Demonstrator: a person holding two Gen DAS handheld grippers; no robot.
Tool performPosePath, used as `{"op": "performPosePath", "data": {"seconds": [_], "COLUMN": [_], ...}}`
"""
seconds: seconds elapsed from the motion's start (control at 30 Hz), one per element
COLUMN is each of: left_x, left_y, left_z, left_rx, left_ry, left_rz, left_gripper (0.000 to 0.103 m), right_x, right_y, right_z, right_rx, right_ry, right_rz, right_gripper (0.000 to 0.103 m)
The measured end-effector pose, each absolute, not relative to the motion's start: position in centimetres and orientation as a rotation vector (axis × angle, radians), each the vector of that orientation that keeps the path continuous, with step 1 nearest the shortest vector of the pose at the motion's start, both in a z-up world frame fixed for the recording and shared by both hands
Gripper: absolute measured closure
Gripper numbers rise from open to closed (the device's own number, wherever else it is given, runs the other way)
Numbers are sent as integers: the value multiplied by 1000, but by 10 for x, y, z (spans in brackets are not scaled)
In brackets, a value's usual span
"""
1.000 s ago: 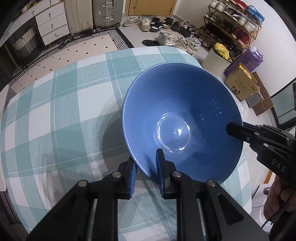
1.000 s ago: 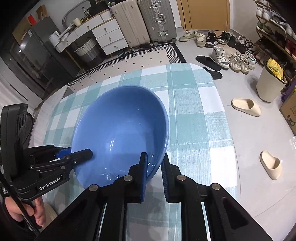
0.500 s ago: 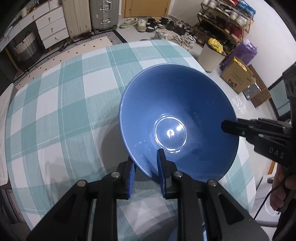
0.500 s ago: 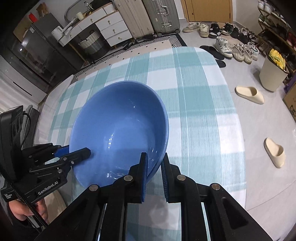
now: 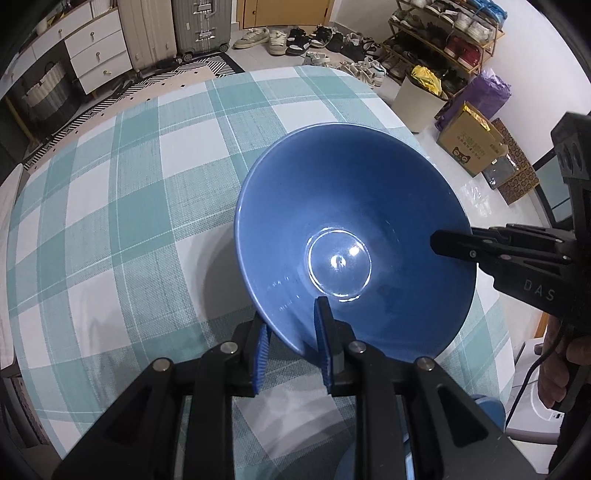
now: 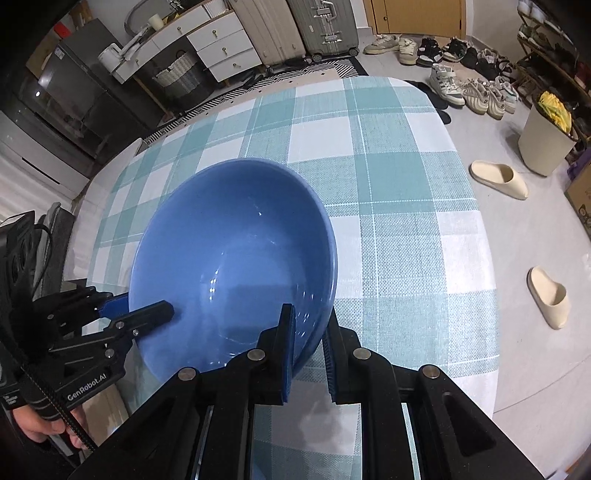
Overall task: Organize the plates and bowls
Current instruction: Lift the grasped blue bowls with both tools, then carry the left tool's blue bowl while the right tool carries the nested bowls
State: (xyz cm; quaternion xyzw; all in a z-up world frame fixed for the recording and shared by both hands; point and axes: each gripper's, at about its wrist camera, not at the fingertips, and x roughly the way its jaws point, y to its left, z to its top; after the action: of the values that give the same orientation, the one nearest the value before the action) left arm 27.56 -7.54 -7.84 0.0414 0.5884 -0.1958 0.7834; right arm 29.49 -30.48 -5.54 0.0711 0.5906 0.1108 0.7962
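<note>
Table [image 5: 110,206] with teal/white check cloth fills most of both views, rounded corners, bare cloth apart from the bowl above it.

Room floor behind: suitcases [image 6: 317,26] and white drawer unit [image 6: 218,48] at the far wall, shoe rack [image 5: 454,40] on the right side, loose shoes in front of it, waste bin [image 6: 543,144] stuffed with something yellow, cardboard box [image 5: 469,147], two cream slippers [image 6: 498,179] on the tiles.

Blue bowl [image 5: 351,240] is the task item: held over the near right part of the table, tilted, inside empty and glossy (light glare on the base ring). Held from two sides at the rim.

Left gripper [image 5: 291,347]: blue pads straddle the near rim, one pad inside the bowl, one outside under it, clamped on the wall. Jaws have just been easing apart a little, rim is between them and pads look in contact.

Right gripper [image 6: 308,350]: nearly fully closed, pinching the opposite rim the same way, inner pad against the inside wall, outer pad behind it.

A hand [image 6: 37,428] shows at the left gripper's handle in the right wrist view, cable running past it.
</note>
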Motion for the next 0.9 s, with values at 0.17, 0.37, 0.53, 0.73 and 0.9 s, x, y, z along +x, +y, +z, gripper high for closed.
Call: {"op": "performPosePath", "data": {"seconds": [0.17,0.37,0.53,0.73,0.9], "left_x": [271,256,241,214,190], "left_y": [-70,-68,-65,-61,-60], "left_z": [-71,-45,-20,11,28], "left_rx": [63,47,47,59,74], "left_ry": [1256,1205,1167,1113,1090], "left_rz": [-418,-433,-440,-452,-464], "left_gripper": [82,82,81,81,81], "right_x": [287,273,257,225,195], "right_y": [-299,-299,-296,-292,-289], "right_z": [-39,-6,22,52,69], "right_rx": [111,113,107,105,101], "right_ry": [1213,1149,1115,1079,1069], "right_rz": [240,238,237,235,231], "right_gripper": [89,89,89,89,89]}}
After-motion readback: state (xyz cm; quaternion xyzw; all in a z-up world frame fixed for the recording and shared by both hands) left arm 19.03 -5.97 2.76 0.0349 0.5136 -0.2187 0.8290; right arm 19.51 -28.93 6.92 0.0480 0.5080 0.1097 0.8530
